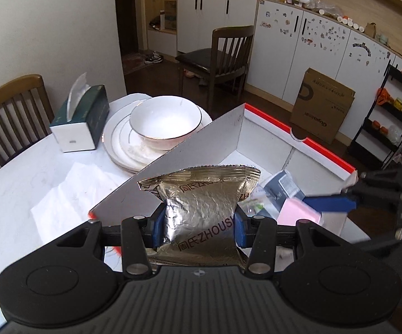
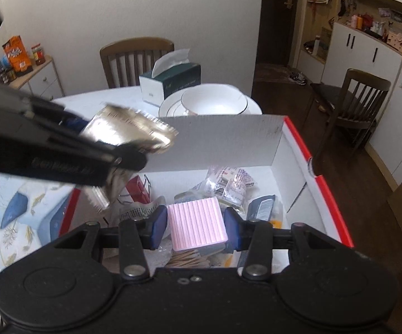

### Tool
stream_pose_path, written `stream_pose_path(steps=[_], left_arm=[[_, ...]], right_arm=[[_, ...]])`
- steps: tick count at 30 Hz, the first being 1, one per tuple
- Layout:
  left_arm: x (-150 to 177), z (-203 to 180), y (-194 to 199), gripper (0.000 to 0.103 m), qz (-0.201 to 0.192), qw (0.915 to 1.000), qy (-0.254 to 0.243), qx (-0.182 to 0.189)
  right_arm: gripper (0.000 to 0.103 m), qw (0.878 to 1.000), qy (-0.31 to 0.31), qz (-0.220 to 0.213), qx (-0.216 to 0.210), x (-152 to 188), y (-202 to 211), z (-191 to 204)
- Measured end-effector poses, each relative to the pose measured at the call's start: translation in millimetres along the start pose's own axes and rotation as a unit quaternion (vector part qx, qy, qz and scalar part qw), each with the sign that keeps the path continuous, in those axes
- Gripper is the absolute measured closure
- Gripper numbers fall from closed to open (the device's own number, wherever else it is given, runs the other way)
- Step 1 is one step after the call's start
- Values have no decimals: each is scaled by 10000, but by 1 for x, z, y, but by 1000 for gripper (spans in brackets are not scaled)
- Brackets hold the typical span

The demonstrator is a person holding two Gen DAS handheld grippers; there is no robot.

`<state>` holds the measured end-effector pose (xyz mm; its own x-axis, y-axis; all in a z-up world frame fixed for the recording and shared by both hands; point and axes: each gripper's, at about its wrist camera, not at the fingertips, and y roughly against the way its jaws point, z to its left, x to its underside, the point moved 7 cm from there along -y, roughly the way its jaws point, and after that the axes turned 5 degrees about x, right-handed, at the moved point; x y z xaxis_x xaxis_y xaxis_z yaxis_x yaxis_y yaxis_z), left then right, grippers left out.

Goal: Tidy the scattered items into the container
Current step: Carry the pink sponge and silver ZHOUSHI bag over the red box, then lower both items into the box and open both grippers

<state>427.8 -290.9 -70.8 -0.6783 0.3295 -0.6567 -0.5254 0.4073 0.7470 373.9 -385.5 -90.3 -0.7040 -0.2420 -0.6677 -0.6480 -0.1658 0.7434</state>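
Over the red-rimmed cardboard box (image 2: 327, 194), our left gripper (image 1: 198, 226) pinches a gold foil packet (image 1: 201, 208) and our right gripper (image 2: 195, 226) clamps a pink ribbed block (image 2: 196, 224). Risk: grippers close together, could collide when we release; packet could catch the upright flap (image 1: 173, 164) and land on the desk (image 1: 20, 194).

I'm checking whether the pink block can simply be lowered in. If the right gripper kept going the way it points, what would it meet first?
Probably the clutter in the box: the right gripper, shut on the pink ridged block, points down at a printed plastic packet. Depth is unclear; the block would likely touch first.
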Motion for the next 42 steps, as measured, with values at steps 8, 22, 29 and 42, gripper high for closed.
stream_pose_path(steps=[8, 22, 29, 42], left_arm=[[-3, 0, -35, 57, 291, 9995, -73, -133], [12, -1, -64, 57, 673, 9975, -123, -173], [17, 0, -70, 57, 758, 9969, -130, -191], [21, -8, -71, 56, 828, 9962, -250, -87]], right_arm=[[59, 9997, 191, 134, -82, 5, -18, 7], [59, 9988, 306, 356, -98, 18, -35, 6], [59, 9983, 407, 395, -109, 24, -41, 9], [59, 9982, 302, 520, 17, 27, -49, 2]])
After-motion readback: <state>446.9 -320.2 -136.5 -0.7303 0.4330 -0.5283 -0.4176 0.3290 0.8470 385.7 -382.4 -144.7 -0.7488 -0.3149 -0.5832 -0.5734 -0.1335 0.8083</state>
